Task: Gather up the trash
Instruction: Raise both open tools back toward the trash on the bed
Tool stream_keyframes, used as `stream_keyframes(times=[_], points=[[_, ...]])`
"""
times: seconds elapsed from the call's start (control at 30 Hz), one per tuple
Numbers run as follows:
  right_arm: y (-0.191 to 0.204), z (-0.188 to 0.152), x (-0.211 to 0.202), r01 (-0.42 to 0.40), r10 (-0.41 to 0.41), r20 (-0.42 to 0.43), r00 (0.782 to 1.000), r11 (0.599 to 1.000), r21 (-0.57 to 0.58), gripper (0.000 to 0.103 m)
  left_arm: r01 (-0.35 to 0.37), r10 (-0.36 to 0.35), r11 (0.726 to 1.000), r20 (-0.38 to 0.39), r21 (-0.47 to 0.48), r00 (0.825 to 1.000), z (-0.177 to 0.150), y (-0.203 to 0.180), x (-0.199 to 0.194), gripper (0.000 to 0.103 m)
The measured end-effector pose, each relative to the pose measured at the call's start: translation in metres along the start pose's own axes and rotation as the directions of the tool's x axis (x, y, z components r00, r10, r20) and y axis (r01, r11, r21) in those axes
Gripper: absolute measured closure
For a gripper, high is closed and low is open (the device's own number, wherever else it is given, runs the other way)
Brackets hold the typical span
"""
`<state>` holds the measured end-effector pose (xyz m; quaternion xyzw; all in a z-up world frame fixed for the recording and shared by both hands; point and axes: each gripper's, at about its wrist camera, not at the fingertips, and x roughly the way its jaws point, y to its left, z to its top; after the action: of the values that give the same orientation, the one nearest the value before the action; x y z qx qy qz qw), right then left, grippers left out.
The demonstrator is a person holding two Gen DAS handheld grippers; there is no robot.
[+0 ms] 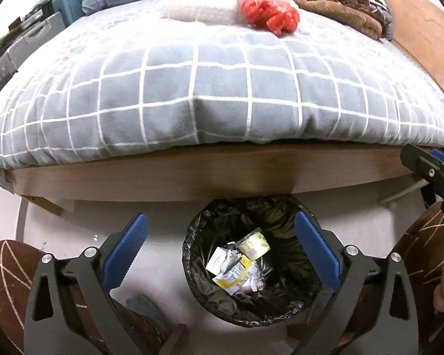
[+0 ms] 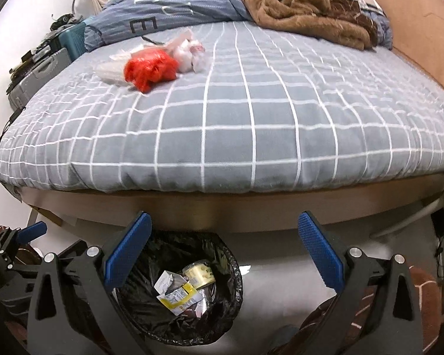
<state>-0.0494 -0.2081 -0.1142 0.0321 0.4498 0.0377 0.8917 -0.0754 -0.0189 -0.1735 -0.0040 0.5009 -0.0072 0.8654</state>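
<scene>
From my remote seat, w/ the bin (image 1: 253, 261) as landmark: left of it, beyond the bed's far-left edge, grey and teal cases (image 1: 44, 26) sit stacked by the wall. My left gripper (image 1: 219, 251) hangs right above the bin, fingers spread wide, nothing between them. In the bin, on the black liner, lie crumpled yellow-and-white wrappers (image 1: 236, 263) and a small yellow tub (image 2: 199, 275). Beyond the bin, up on the checked bed (image 2: 281, 136), a red bag (image 2: 151, 69) lies touching clear plastic wrap (image 2: 111, 71) and a white wad (image 2: 189, 54). My right gripper (image 2: 225, 257) sits above the bin's right side, fingers also wide apart, empty. Far right of the bin, at the bed's head, a brown blanket (image 2: 305, 6) lies bunched.
</scene>
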Motion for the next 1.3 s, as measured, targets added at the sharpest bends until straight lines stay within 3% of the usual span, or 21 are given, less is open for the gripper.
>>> stream_keyframes(times=[0.37, 0.83, 1.3], points=[[0.009, 0.018, -0.037, -0.03, 0.032, 0.062, 0.998, 0.999, -0.031, 0.007, 0.021, -0.019, 0.998, 0.045, -0.059, 0.999, 0.013, 0.014, -0.035, 0.006], [0.02, 0.053, -0.067, -0.033, 0.044, 0.114, 0.993, 0.995, -0.091, 0.008, -0.007, 0.02, 0.996, 0.14, -0.091, 0.99, 0.054, 0.03, -0.088, 0.006], [0.024, 0.098, -0.061, -0.057, 0.07, 0.104, 0.992, 0.991, -0.118, 0.008, -0.024, 0.037, 0.995, 0.145, -0.093, 0.989, 0.103, 0.039, -0.091, 0.006]])
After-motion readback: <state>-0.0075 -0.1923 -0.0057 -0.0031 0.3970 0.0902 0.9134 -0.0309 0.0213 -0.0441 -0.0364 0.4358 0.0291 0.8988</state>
